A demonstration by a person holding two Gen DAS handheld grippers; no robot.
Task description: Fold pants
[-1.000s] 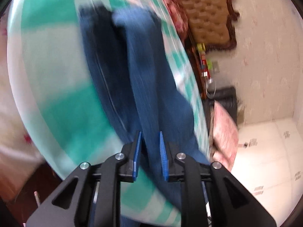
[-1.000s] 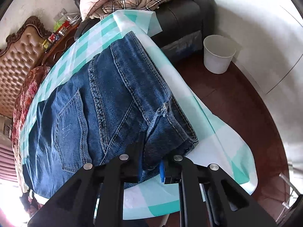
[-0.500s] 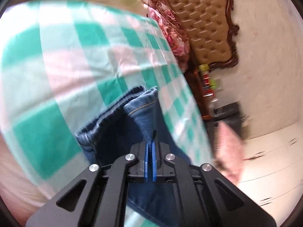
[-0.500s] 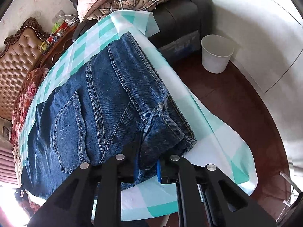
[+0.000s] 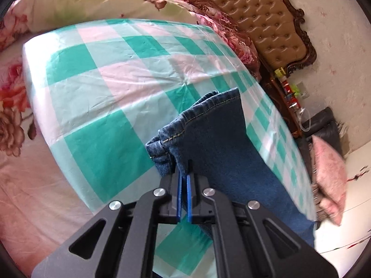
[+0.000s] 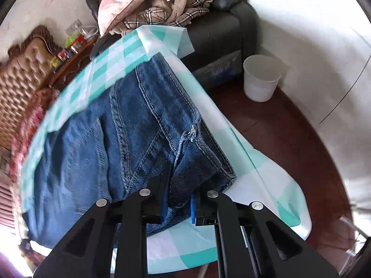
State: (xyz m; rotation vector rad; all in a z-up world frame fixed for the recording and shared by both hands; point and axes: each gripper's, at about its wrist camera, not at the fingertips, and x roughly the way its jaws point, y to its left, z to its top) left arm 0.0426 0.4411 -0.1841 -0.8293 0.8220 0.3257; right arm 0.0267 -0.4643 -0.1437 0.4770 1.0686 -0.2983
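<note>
Left wrist view: left gripper [image 5: 183, 180], jaws clenched on the hem of the jeans [image 5: 218, 139], lifted at 12 o'clock. Right gripper [image 6: 178, 199] pinches the waistband on the surface [image 6: 262, 173]. Likely next: carry hems toward the waist.

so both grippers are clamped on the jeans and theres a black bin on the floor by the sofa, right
Not quite: the bin is white, not black, as the right wrist view shows. The rest holds: the left gripper and right gripper both grip the jeans, and the bin stands on the floor by the sofa.
</note>
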